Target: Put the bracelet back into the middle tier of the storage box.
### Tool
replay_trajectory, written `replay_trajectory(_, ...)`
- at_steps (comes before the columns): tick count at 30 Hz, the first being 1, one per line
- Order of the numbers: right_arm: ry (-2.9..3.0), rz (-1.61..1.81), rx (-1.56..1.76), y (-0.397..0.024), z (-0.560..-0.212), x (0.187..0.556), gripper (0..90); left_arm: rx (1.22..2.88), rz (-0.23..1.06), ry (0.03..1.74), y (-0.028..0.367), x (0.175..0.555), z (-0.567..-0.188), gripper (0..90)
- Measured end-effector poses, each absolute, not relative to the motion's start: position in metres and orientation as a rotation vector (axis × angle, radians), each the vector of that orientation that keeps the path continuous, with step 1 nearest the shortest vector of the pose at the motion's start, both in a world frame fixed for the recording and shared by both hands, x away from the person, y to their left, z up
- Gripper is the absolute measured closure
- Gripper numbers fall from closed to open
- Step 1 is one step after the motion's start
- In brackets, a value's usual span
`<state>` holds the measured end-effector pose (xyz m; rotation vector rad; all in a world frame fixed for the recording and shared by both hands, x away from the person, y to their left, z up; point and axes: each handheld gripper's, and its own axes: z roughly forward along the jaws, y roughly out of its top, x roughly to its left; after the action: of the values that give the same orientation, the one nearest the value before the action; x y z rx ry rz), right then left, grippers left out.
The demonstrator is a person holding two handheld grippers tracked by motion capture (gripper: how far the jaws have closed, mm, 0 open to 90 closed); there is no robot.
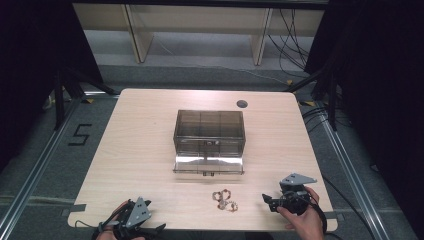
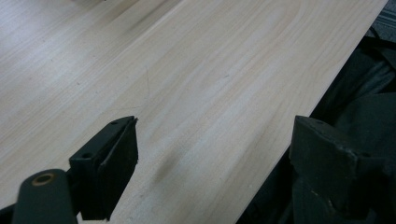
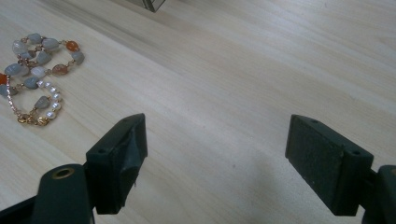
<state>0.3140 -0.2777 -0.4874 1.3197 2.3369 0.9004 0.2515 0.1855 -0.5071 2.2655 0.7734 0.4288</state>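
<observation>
Both tools are released, jaws spread. The right tool [image 3: 212, 154] has beaded bracelets [image 3: 35, 77] ahead-left; the left tool [image 2: 215, 158] faces bare surface [image 2: 196, 70].

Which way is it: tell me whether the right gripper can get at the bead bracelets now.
Probably yes. The right gripper is open, and bare table lies between it and the bracelets; the smoky box stands farther back.

We see a pale wood-grain table [image 3: 243, 70] with a smooth matt finish under our matt black jaws, glossy stone and pearl beads [image 3: 37, 74] on gold-toned links beyond the right gripper [image 3: 212, 154], and a smoky translucent plastic box [image 1: 209, 132] farther ahead.
</observation>
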Motion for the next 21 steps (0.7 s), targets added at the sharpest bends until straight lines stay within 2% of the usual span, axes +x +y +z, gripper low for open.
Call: replay_trajectory(21, 2.400, 0.862, 1.266, -0.2733, -0.4858, 0.3173, 20.9, 2.272, 0.446, 0.770, 0.1857, 0.2520, -0.5071, 15.5)
